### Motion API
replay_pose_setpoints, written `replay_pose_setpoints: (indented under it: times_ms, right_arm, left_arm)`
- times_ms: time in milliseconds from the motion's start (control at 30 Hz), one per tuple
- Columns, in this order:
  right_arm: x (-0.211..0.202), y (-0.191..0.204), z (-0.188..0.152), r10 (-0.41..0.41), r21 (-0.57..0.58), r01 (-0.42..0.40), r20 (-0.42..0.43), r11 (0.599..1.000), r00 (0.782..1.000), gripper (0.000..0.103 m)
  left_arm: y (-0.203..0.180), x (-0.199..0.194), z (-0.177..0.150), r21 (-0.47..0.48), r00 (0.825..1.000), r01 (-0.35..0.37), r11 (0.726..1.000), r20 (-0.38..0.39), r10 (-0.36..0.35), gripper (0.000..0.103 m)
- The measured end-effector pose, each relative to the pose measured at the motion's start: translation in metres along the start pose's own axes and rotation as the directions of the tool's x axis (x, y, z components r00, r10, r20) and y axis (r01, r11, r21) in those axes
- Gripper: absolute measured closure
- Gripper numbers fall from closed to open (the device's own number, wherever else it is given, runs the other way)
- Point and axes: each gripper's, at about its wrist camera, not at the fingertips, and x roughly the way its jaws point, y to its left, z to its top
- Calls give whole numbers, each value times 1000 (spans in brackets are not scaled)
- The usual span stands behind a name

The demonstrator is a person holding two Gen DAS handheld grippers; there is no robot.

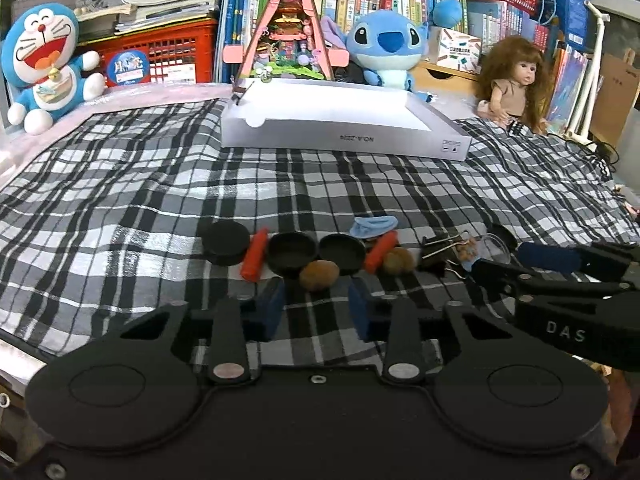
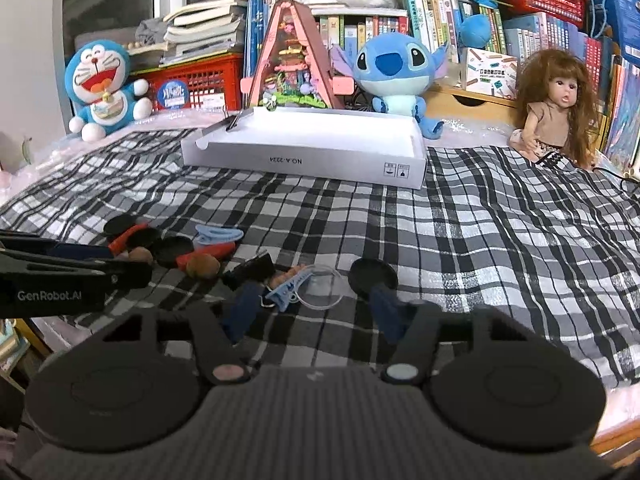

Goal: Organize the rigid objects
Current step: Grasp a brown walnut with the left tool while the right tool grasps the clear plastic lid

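Observation:
Small objects lie in a row on the plaid cloth: black round lids (image 1: 291, 255), two red sticks (image 1: 255, 259), two brown nuts (image 1: 319, 275), a blue clip (image 1: 374, 226), and a black binder clip (image 1: 438, 253). My left gripper (image 1: 317, 307) is open, its jaws on either side of the near brown nut. My right gripper (image 2: 314, 307) is open around a clear round lid (image 2: 320, 286) and a light blue clip (image 2: 285, 293); a black lid (image 2: 372, 275) lies by its right finger. A white open box (image 1: 340, 136) stands further back.
Plush toys, a pink triangular toy house (image 1: 288, 28) and a doll (image 1: 516, 84) line the back edge before bookshelves and red crates. The right gripper's arm (image 1: 580, 292) reaches in at the right of the left wrist view.

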Motion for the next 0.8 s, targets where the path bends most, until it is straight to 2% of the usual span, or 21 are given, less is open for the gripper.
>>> replay_pose_setpoints:
  times_ms: [167, 333, 433, 500, 533, 800]
  right_arm:
    - [4, -3, -2, 1, 11, -1, -14, 1000, 1000, 47]
    - [8, -5, 1, -7, 29, 7, -8, 1000, 1000, 50]
    - [9, -7, 3, -1, 45, 1, -2, 999, 1000, 54]
    - [9, -9, 4, 12, 53, -12, 2, 999, 1000, 61]
    - [10, -10, 4, 21, 61, -22, 3, 998, 1000, 64]
    - [3, -14, 7, 32, 90, -33, 22, 995, 999, 65]
  left_arm:
    - [2, 5, 2, -41, 1000, 23, 999, 9, -23, 72]
    - [5, 14, 2, -121, 999, 28, 992, 35, -24, 69]
    - [2, 18, 2, -109, 999, 21, 994, 44, -16, 70]
    - [-1, 19, 3, -90, 999, 22, 996, 47, -18, 83]
    - [-2, 18, 3, -89, 999, 26, 996, 48, -22, 83]
    - [-3, 11, 1, -72, 997, 45, 996, 61, -40, 83]
